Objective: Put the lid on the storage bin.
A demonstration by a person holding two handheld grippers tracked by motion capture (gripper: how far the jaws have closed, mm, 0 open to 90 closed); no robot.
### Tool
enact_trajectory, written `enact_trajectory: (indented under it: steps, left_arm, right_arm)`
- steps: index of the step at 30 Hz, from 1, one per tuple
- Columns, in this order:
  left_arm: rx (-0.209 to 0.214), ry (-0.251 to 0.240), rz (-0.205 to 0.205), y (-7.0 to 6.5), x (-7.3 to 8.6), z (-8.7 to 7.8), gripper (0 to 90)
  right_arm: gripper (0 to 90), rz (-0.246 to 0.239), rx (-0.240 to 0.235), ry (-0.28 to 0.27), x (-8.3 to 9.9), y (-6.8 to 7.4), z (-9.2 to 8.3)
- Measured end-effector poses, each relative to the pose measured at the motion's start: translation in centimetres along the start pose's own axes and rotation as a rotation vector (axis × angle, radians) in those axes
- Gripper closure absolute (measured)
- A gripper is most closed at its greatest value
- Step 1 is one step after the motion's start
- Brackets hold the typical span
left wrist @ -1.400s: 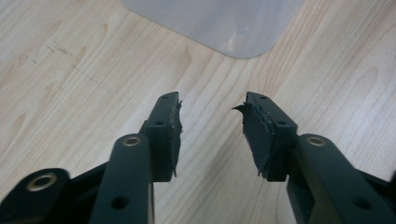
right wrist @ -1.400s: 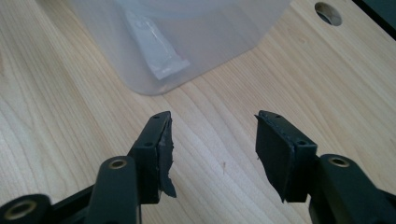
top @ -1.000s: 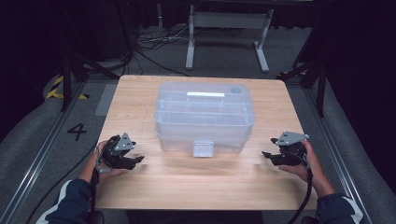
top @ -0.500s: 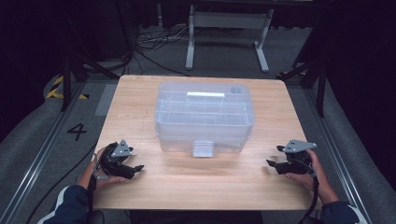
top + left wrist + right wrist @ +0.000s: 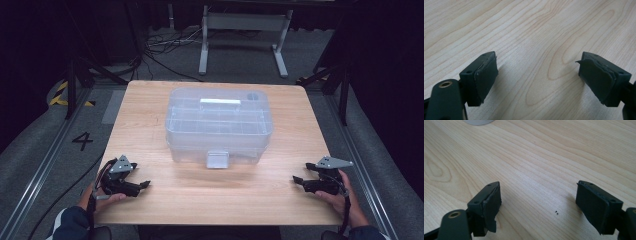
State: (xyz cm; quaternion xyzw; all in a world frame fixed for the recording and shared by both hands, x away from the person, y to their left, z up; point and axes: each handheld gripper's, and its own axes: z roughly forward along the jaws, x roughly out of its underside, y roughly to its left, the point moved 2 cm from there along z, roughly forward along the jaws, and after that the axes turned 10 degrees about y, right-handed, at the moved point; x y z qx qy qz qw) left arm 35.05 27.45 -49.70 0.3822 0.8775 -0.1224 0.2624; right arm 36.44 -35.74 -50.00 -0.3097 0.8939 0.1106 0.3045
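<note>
A clear plastic box with a lid, a white handle and a front latch stands mid-table. My left gripper lies low over the near left of the wooden table and points right. My right gripper sits near the front right corner and points left. Both are well clear of the box. In the left gripper view, the left gripper has wide jaws with bare wood between them. The right gripper looks the same in its own view. Both pairs of jaws have just been opening, with nothing between them.
The table's near edge runs just below both hands. Grey floor surrounds the table, with a "4" mark at left, cables and a metal stand behind. Two dark specks lie on the wood.
Both hands have drawn back from the box toward the near edge and sunk lower. The right one moved farther out to the right. Both pairs of jaws have spread.
</note>
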Motion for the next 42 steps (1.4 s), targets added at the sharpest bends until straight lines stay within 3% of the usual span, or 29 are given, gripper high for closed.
enact_trajectory:
  steps: [42]
  left_arm:
    - [-0.005,0.001,-0.010,0.01,-0.07,0.06,15.4]
  right_arm:
    - [20.5,0.004,0.003,0.001,0.06,-0.04,-0.03]
